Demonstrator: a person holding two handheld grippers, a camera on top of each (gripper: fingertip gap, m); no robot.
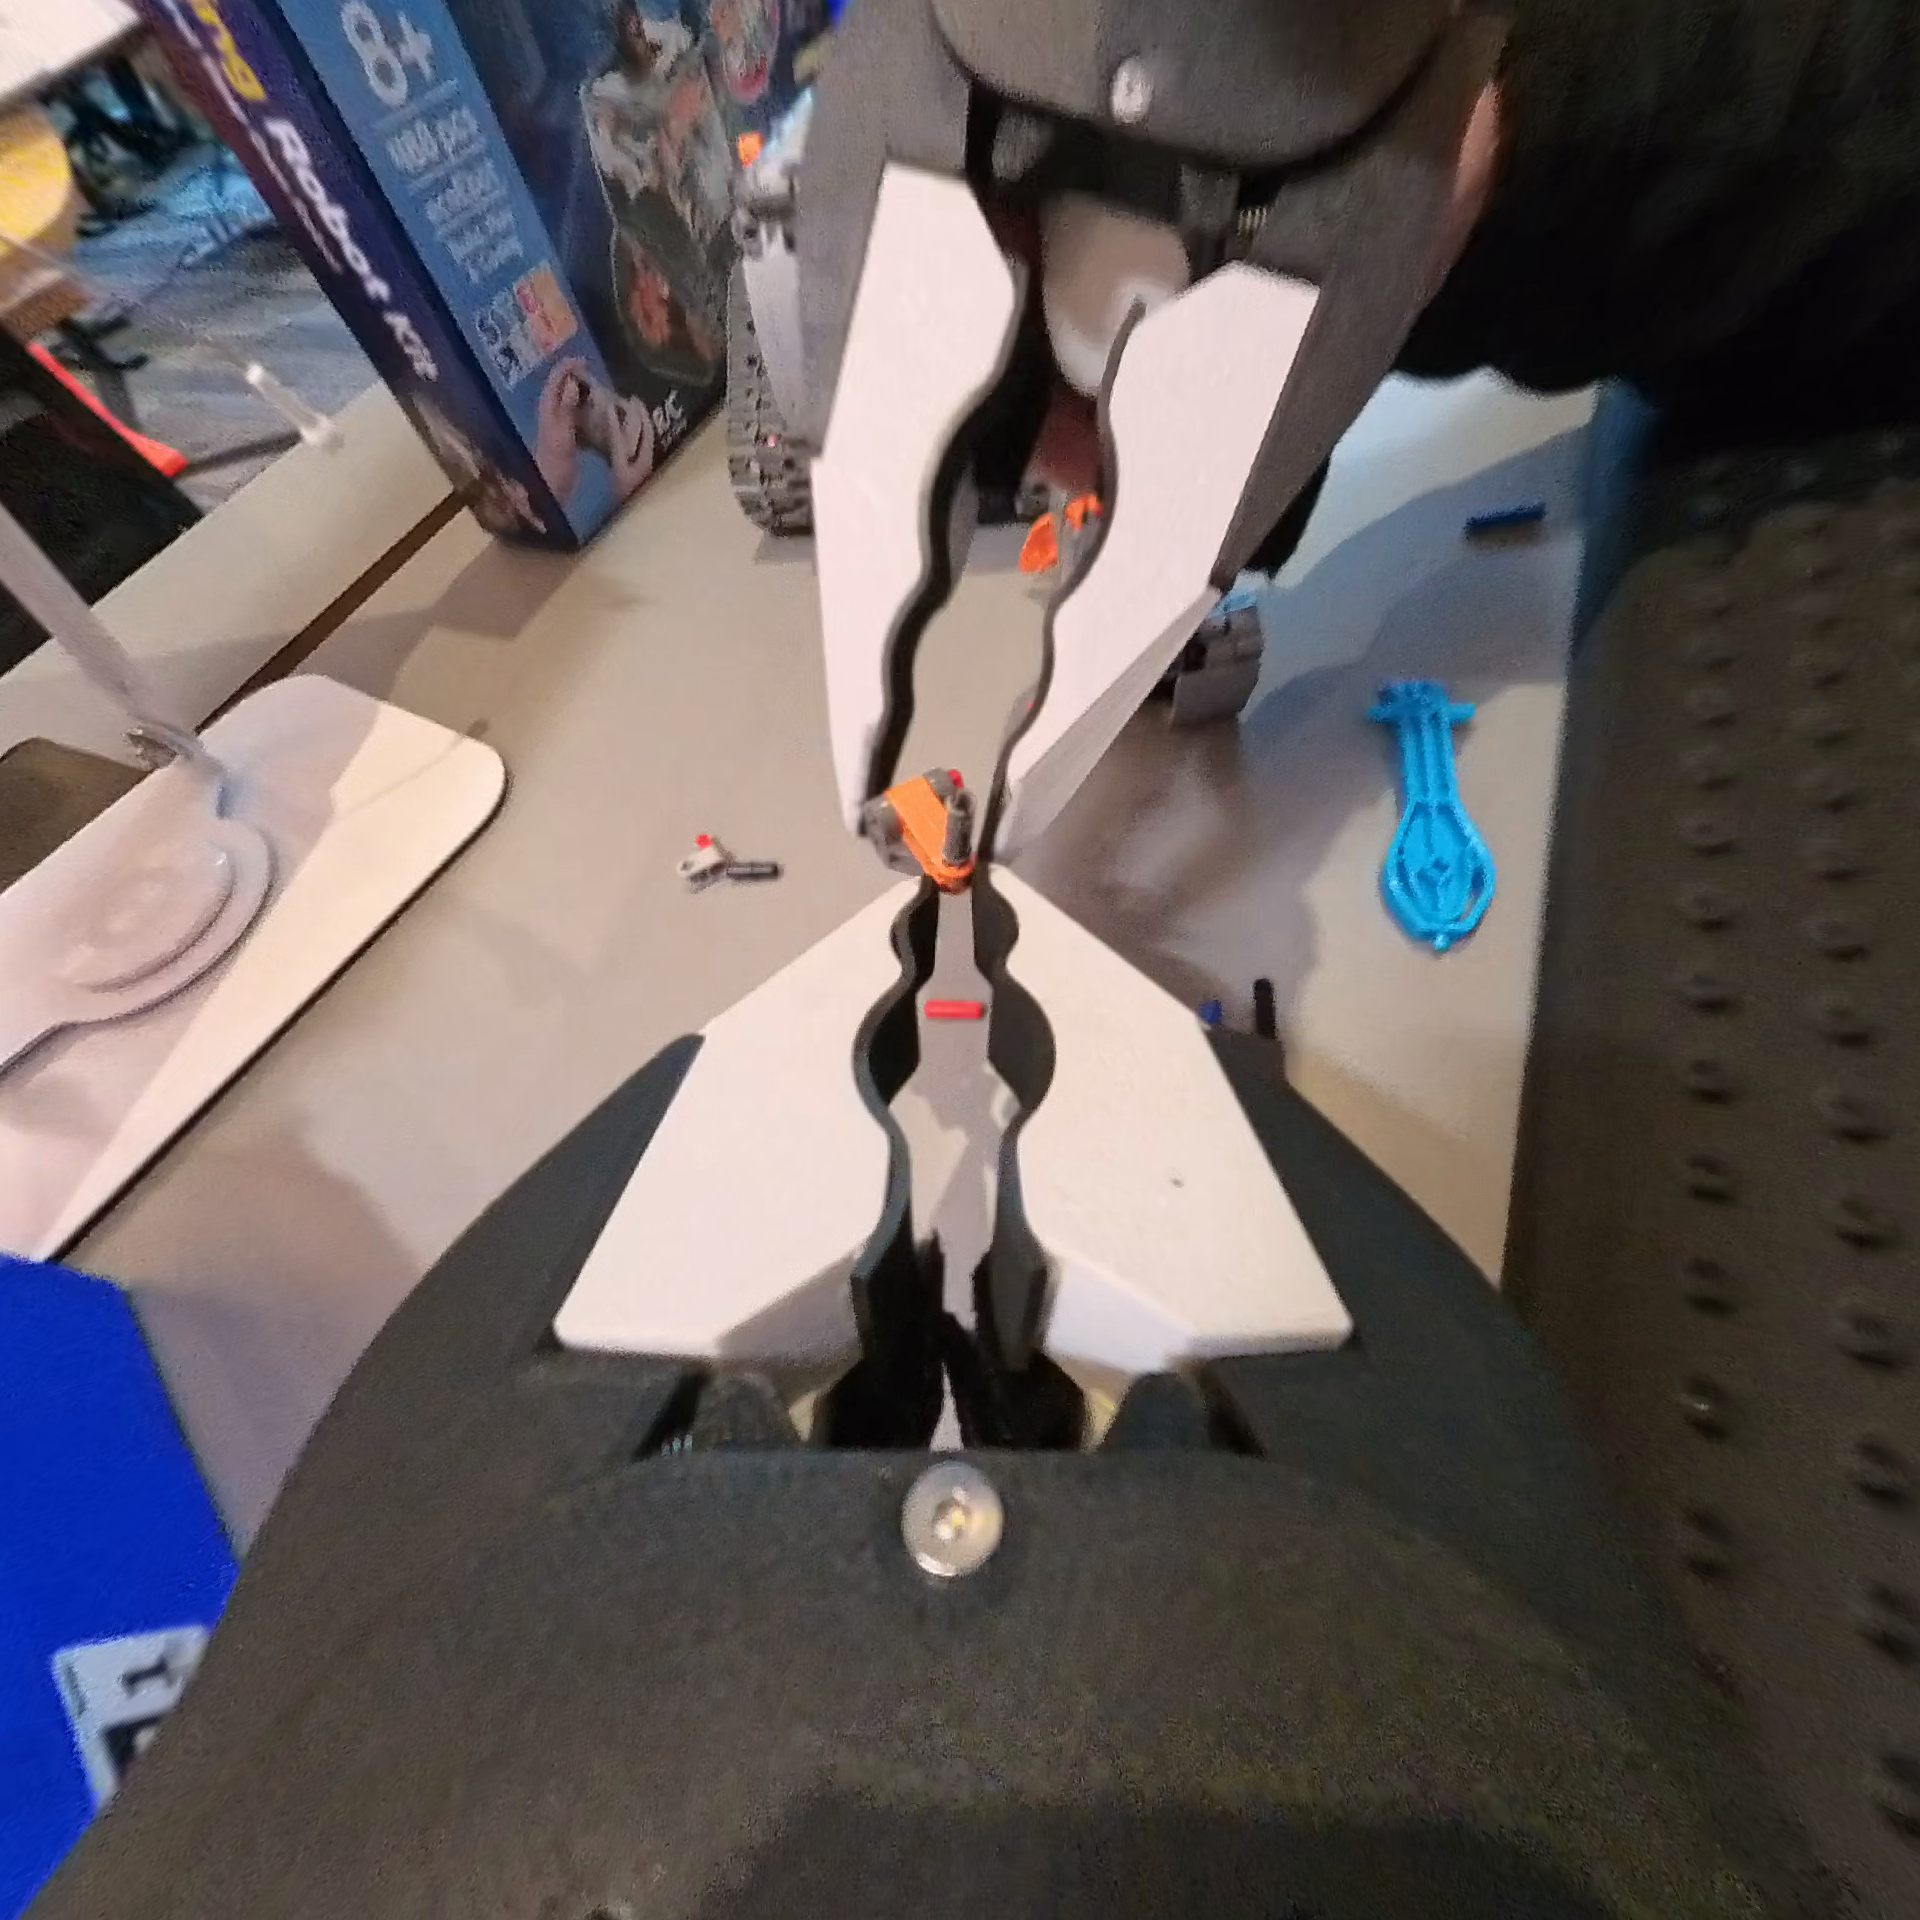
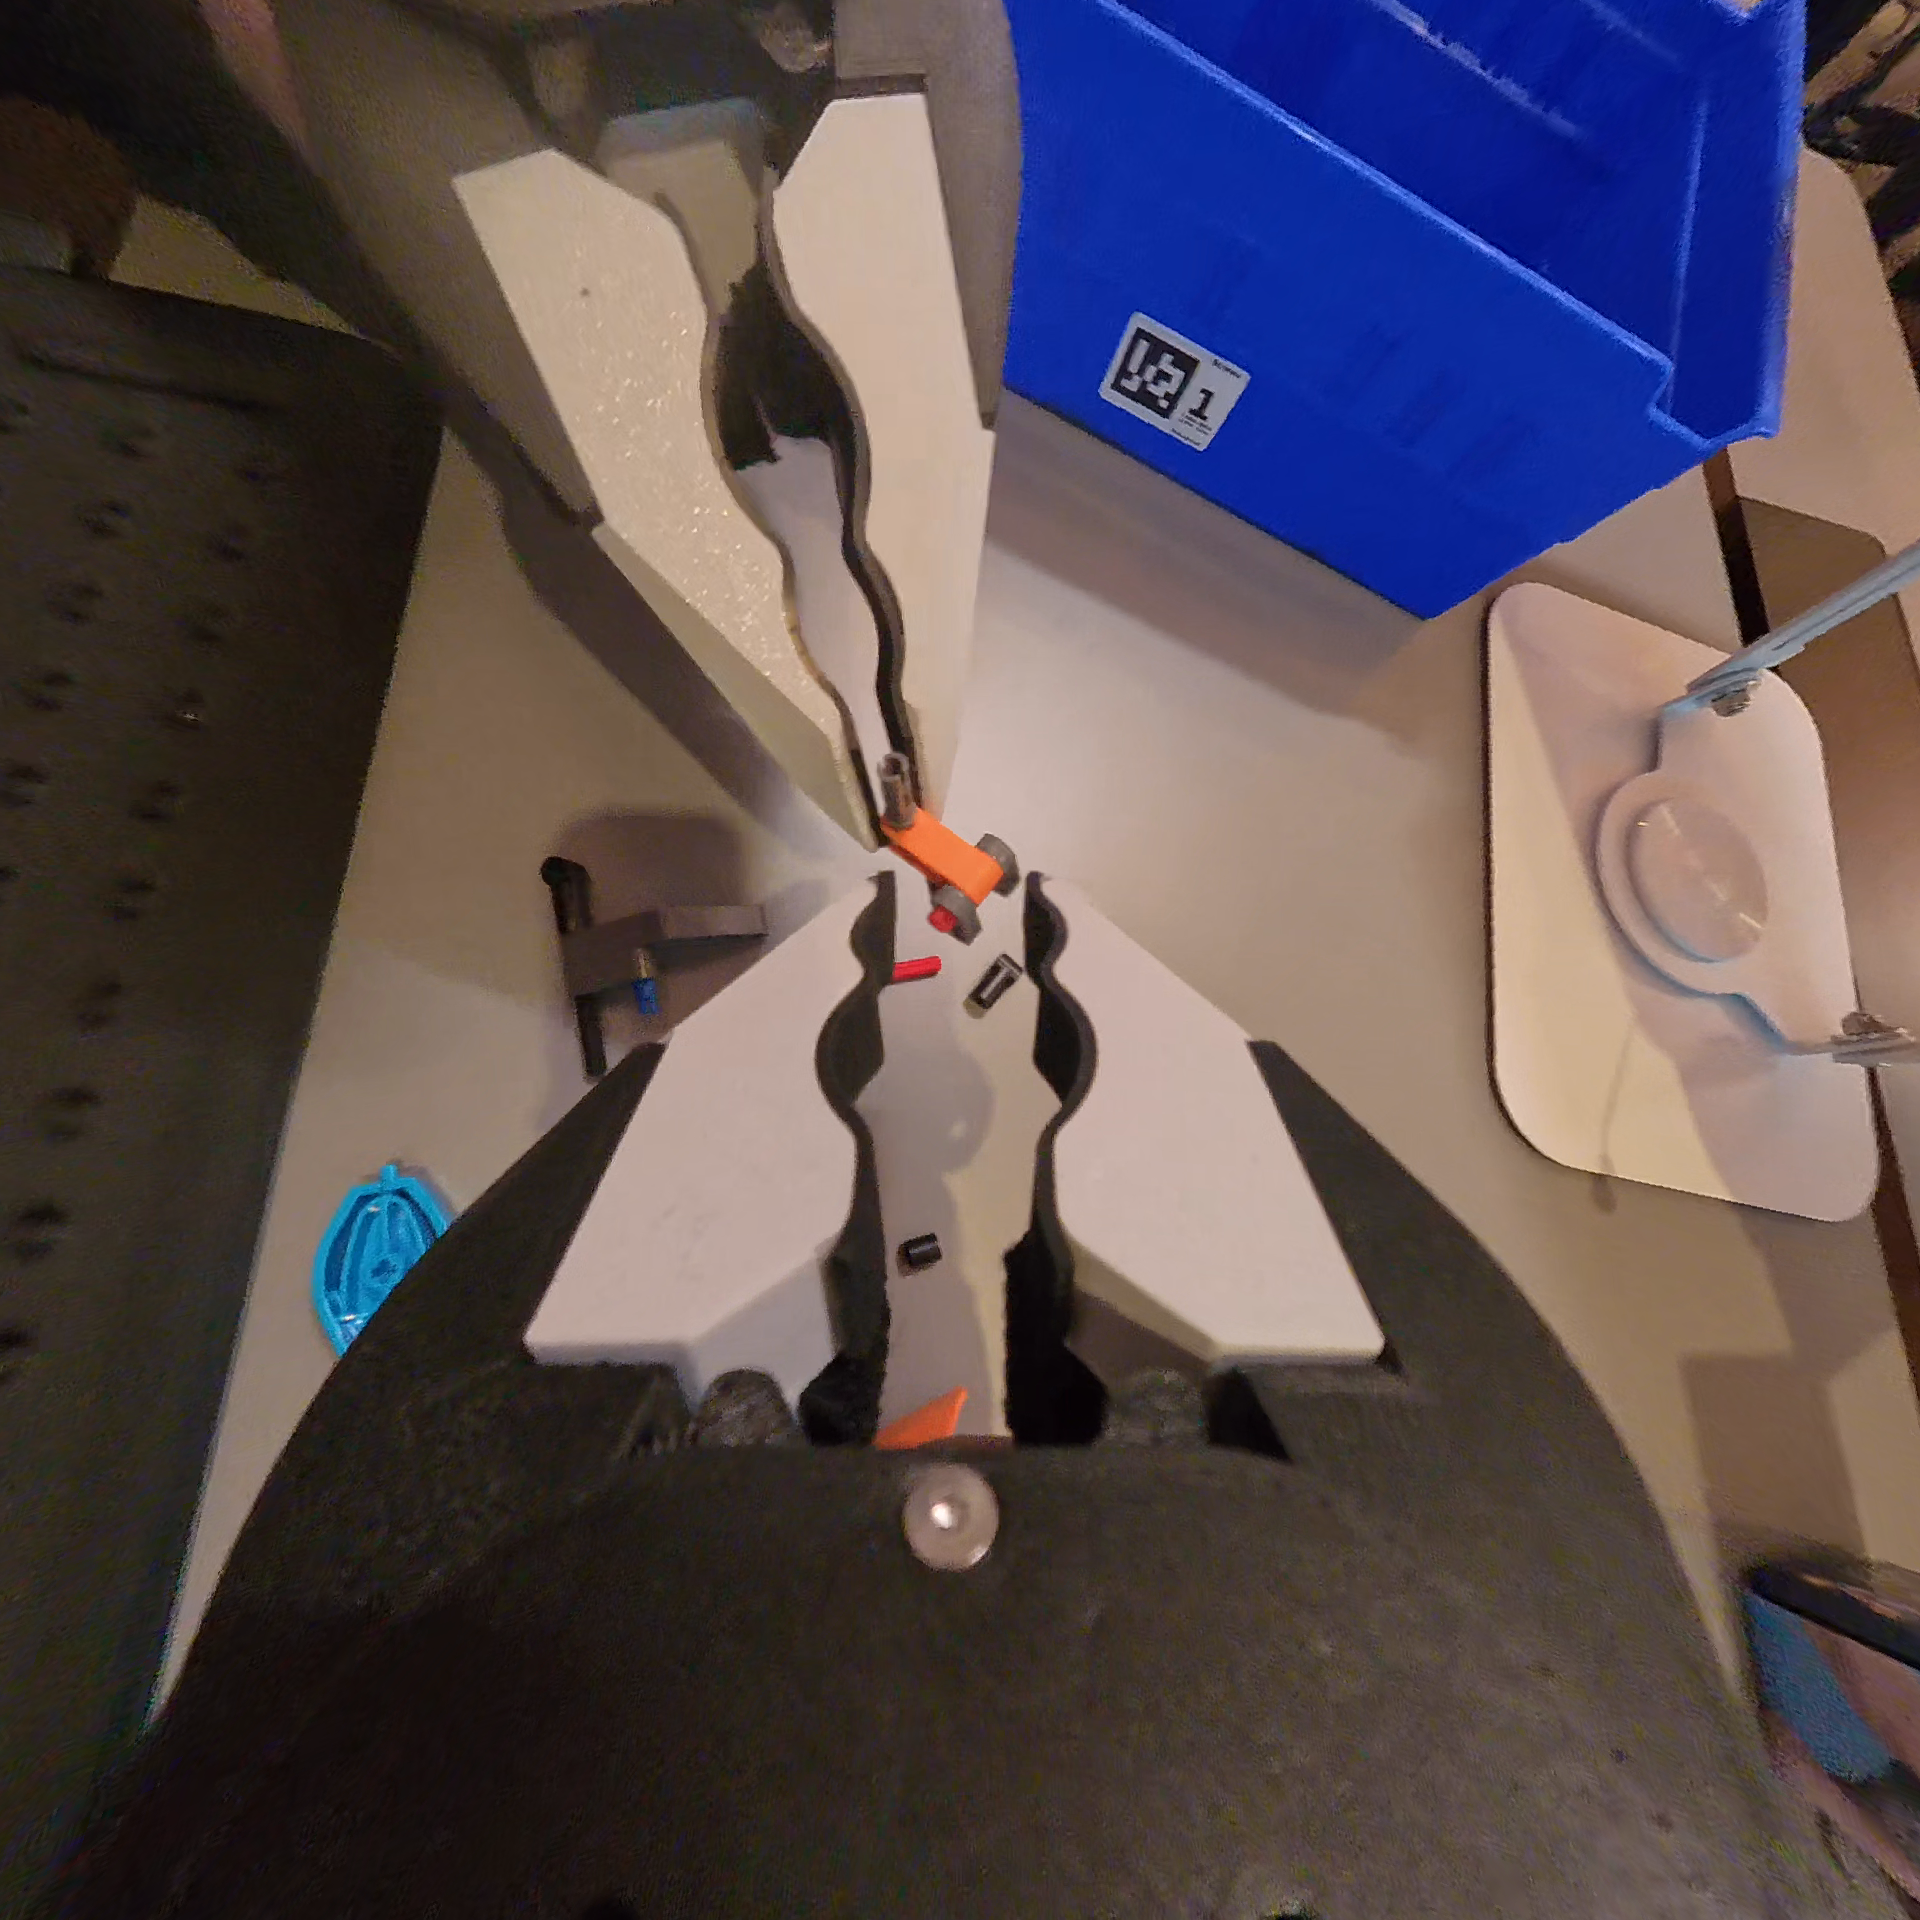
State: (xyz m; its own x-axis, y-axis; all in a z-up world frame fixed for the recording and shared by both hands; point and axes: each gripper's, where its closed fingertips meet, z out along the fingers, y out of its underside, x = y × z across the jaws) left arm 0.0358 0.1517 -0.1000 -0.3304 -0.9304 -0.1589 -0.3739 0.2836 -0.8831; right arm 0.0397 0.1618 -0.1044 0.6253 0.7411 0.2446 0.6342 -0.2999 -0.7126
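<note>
2 hand-held grippers meet tip to tip over the table (image 2: 1195, 831): we see the left hand-held gripper (image 2: 891, 805) pinching an orange piece (image 2: 940, 850), the right hand-held gripper (image 2: 956, 883) spread at it.

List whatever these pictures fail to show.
- Right wrist view: the blue bin runs off the top edge, and its wall hides any contents.
- Right wrist view: the right tongs cover part of the blue tool and most of an orange wedge.
- Left wrist view: the right tongs hide most of the tracked toy.
- Both views: the left tongs hide their own grip on the orange piece.
</note>
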